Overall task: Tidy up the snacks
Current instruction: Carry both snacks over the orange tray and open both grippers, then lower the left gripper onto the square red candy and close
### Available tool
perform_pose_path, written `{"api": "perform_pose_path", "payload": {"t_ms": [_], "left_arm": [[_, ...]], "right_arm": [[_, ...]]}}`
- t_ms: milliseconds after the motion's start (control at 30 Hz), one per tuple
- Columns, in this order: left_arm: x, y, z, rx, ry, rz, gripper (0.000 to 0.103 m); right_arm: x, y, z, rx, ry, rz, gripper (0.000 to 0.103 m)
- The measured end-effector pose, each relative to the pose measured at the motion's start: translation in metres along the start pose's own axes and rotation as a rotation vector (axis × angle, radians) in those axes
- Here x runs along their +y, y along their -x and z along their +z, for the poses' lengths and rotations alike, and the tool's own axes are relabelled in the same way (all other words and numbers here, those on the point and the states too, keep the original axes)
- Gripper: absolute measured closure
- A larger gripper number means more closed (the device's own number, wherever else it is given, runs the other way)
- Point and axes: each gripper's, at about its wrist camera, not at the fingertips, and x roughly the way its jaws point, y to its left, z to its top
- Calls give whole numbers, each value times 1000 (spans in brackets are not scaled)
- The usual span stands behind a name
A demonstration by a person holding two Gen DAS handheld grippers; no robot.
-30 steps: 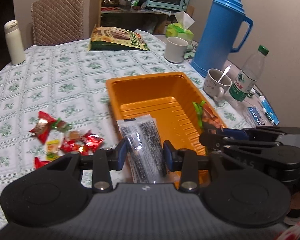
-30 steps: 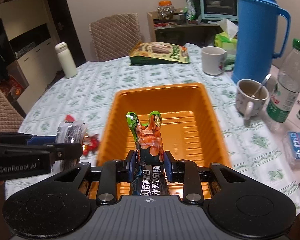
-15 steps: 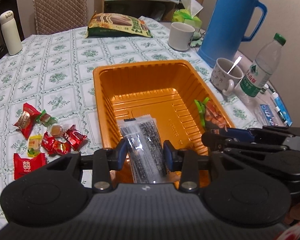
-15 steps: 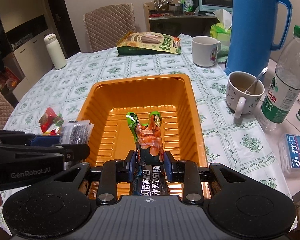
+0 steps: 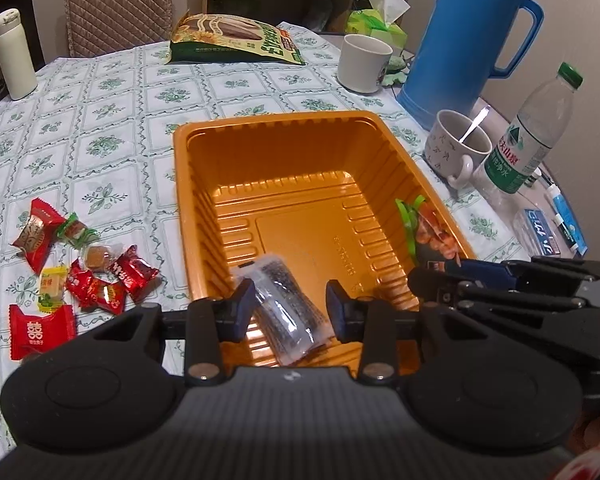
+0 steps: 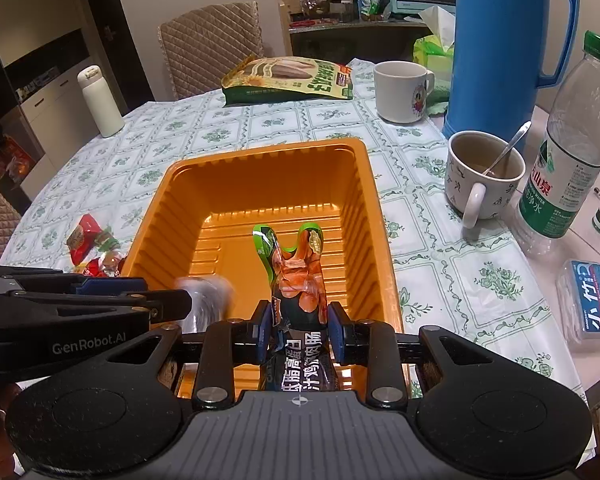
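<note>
Now both tools over near edge of ribbed orange plastic tray (image 5: 284, 152): left gripper (image 5: 287, 308) looks parted, clear black-speckled packet (image 5: 290, 312) tilting loose between; right gripper (image 6: 298, 326) clamps green-orange sausage packet (image 6: 296, 276) upright, ready to drop inside.

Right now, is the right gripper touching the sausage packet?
Touching. The right wrist view shows both pads of the right gripper pressed against the sausage packet, holding it upright.

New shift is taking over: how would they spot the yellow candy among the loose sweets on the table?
Find the orange tray on the green-patterned tablecloth; the loose candy pile lies on the cloth to its left. The yellow candy sits toward the pile's near side, the only pale yellow wrapper among mostly red ones.
</note>
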Motion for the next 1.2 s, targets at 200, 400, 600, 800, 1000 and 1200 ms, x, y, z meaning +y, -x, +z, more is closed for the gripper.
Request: {"api": "perform_pose_path", "payload": {"t_ms": [200, 400, 600, 800, 1000, 1200], "left_arm": [[13, 6, -5, 8, 35, -14, 68], [21, 14, -9, 6, 54, -18, 68], [26, 24, -12, -8, 69, -31, 61], [35, 43, -16, -39, 77, -38, 57], [57, 60, -27, -36, 117, -17, 52], [86, 73, -40, -22, 167, 21, 47]], "right_arm": [[0, -3, 0, 10, 1, 5, 73], [4, -10, 1, 24, 3, 21, 73], [7, -12, 4, 12, -20, 47, 73], [7, -6, 2, 22, -39, 48, 72], [6, 11, -7, -6, -90, 44, 38], [11, 27, -11, -19, -109, 24, 35]]}}
